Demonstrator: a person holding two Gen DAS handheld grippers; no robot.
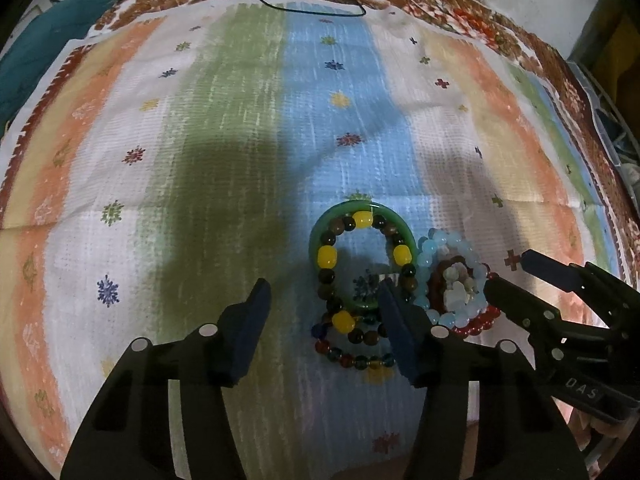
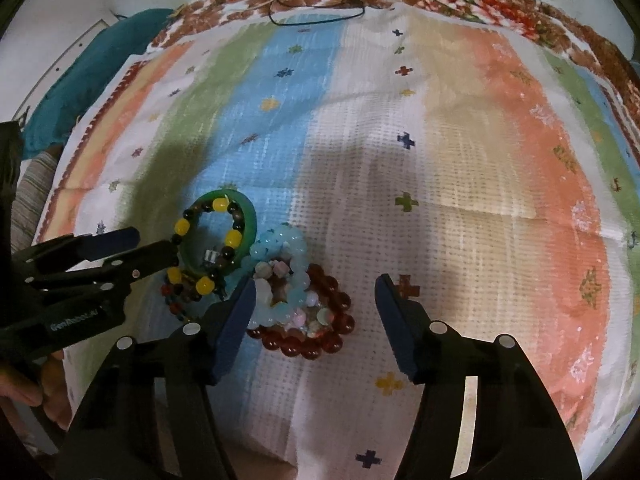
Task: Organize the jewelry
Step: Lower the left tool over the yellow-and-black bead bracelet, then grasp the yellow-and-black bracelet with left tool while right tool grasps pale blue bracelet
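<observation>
A pile of bracelets lies on the striped cloth (image 1: 240,120). A green bangle (image 1: 360,206) (image 2: 251,216) carries a bracelet of yellow and brown beads (image 1: 328,256) (image 2: 182,226). Below them lies a multicoloured bead bracelet (image 1: 352,360). To the right, a light blue bead bracelet (image 1: 426,252) (image 2: 296,240) rests on a red bead bracelet (image 2: 312,350), with small pale beads (image 2: 280,270) inside. My left gripper (image 1: 323,286) is open; its jaws straddle the bangle's left side. My right gripper (image 2: 316,282) is open over the blue and red bracelets.
A thin black cord (image 1: 312,8) (image 2: 320,20) lies at the cloth's far floral edge. A teal fabric (image 1: 40,40) (image 2: 92,76) sits at the far left. A hand (image 2: 24,384) holds the left gripper's handle. The cloth right of the pile is bare.
</observation>
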